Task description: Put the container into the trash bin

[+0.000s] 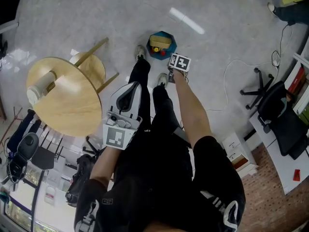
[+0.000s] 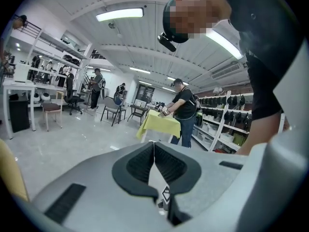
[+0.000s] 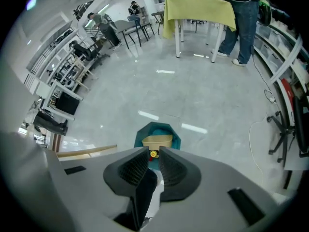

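The right hand-held gripper [image 3: 153, 151] hangs above the trash bin [image 3: 143, 132], jaws parted and empty; the left hand-held gripper [image 2: 154, 144] is closed on nothing. The container [image 3: 157, 140] lies in the bin but seems to ride high, so a bump against the bin could spill it back out.

We log: container [image 1: 160, 41] in trash bin [image 1: 171, 50], fwd of our feet [image 1: 162, 79]; table [image 1: 67, 105] left of bin, w/ roll [image 1: 41, 86] on it.
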The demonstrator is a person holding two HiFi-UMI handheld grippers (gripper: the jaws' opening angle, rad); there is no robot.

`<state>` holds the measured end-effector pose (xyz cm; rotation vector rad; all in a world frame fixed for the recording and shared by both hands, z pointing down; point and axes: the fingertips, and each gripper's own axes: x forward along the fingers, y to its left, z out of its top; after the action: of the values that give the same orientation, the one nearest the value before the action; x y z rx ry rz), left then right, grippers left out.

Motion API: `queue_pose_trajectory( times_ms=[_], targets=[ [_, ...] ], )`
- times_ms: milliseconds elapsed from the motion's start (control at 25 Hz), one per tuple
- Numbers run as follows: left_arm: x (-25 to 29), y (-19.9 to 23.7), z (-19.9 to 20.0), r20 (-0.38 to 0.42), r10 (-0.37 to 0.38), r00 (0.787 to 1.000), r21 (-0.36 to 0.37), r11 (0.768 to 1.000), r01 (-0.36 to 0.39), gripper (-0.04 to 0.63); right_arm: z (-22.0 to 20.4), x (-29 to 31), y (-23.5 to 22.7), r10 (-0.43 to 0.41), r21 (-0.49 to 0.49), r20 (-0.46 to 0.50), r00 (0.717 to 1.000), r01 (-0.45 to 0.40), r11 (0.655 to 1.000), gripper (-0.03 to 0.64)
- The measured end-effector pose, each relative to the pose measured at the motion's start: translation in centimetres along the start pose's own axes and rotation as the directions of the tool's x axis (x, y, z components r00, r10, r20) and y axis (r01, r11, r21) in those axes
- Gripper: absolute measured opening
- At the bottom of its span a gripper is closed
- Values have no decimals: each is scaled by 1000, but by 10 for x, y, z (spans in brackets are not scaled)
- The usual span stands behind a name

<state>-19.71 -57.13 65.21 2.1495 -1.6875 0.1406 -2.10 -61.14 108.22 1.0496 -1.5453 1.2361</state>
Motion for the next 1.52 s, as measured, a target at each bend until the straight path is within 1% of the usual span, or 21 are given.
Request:
queue_pose_trajectory(
  times_ms=[40, 120, 240, 280, 360, 400, 480, 560, 680, 800, 880, 1040, 1120, 1240, 1320, 1400, 1520],
  targets=[
    [-1, -4, 4, 8, -3, 1000, 10, 1000, 3, 11, 3, -8, 3, 12, 2, 14, 1000, -12, 1000, 71],
    [-8, -15, 12, 17, -7, 1000, 24, 1000, 7, 11, 3, -31, 8, 37, 4, 41, 998, -37, 999, 50],
    [-28, -42, 26, 25, -7, 1000, 31, 1000, 6, 11, -5, -80, 19, 91, -13, 78, 993, -90, 996, 40],
    [-36, -53, 33, 40, -4, 999, 26, 1000, 3, 11, -7, -100, 24, 116, -31, 98, 988, -113, 993, 38],
    [-45, -73, 51, 99, -6, 995, 35, 999, 3, 11, 6, -141, 37, 174, -100, 162, 971, -159, 982, 35],
    [-48, -82, 61, 127, -10, 992, 46, 999, 4, 11, 15, -162, 42, 204, -147, 198, 959, -177, 973, 35],
    [-61, -101, 79, 167, -8, 986, 62, 998, -2, 11, 20, -209, 51, 257, -242, 252, 933, -196, 950, 34],
    [-80, -120, 91, 192, 3, 981, 90, 996, -21, 11, 16, -258, 58, 300, -318, 304, 904, -200, 927, 32],
    [-107, -149, 106, 221, 20, 975, 121, 992, -48, 11, 9, -335, 68, 367, -400, 401, 839, -200, 894, 32],
    [-133, -175, 116, 248, 33, 968, 134, 989, -68, 11, -1, -404, 76, 420, -452, 479, 771, -193, 871, 31],
    [-149, -187, 118, 260, 40, 965, 128, 989, -76, 11, -10, -443, 83, 453, -481, 520, 724, -190, 856, 31],
    [-178, -205, 121, 279, 56, 959, 140, 985, -98, 11, -33, -514, 95, 520, -532, 574, 632, -195, 824, 29],
    [-190, -210, 121, 281, 66, 957, 154, 981, -113, 11, -45, -545, 100, 540, -553, 596, 594, -184, 813, 29],
    [-205, -207, 118, 281, 70, 957, 164, 979, -119, 11, -64, -580, 110, 550, -575, 627, 551, -149, 804, 28],
    [-213, -201, 116, 278, 63, 958, 163, 980, -112, 11, -74, -596, 118, 549, -581, 648, 528, -124, 804, 28],
    [-217, -195, 118, 278, 55, 959, 157, 982, -102, 11, -80, -609, 125, 541, -579, 664, 515, -103, 809, 28],
    [-217, -192, 124, 280, 36, 959, 152, 985, -81, 11, -83, -622, 130, 527, -571, 681, 508, -81, 817, 28]
  ],
)
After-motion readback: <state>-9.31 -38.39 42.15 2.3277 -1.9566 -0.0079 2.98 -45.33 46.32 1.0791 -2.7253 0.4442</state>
